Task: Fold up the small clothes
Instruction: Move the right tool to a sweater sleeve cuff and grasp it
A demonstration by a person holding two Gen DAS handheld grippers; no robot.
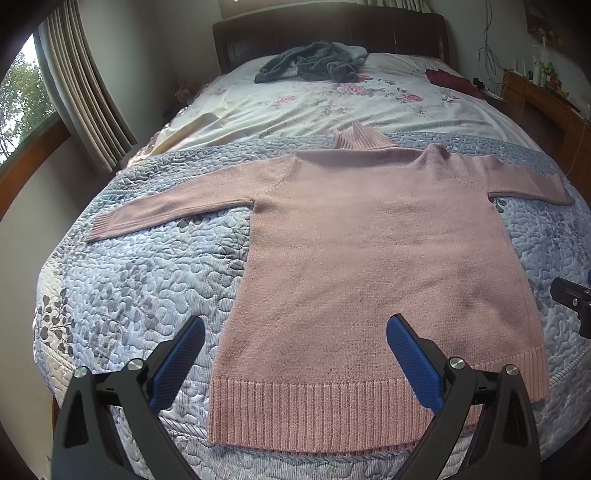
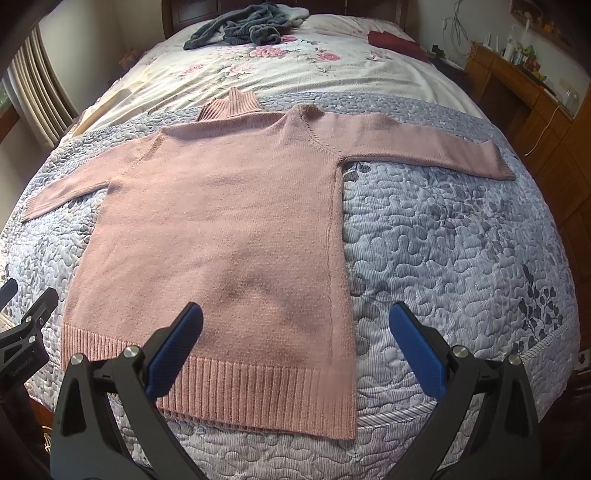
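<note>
Lying flat and face-up on a grey-blue quilt (image 1: pixel 129 280), a pink sweater (image 1: pixel 369 251) waits to be folded, its body smoothed out, both sleeves stretched to the sides and its ribbed collar (image 1: pixel 354 138) pointing toward the headboard (image 1: pixel 332 33). The left gripper (image 1: pixel 295 362) hovers above the ribbed hem near the sweater's left corner, its blue-padded jaws spread wide and holding nothing; the right gripper (image 2: pixel 295 354) hangs over the hem's right corner, likewise wide apart and empty. Neither tool touches the knit. By the look of it, the laying-out is finished and no fold has been made: sleeves, sides and hem all remain to be turned in. Beyond the quilt, a floral sheet (image 1: pixel 314 107) carries a heap of dark grey clothing (image 1: pixel 310 66) and a maroon item (image 1: pixel 450 81) near the pillows, possibly further pieces to fold, though that cannot be told from here. A curtain (image 1: pixel 81 92) hangs by the window at left.
</note>
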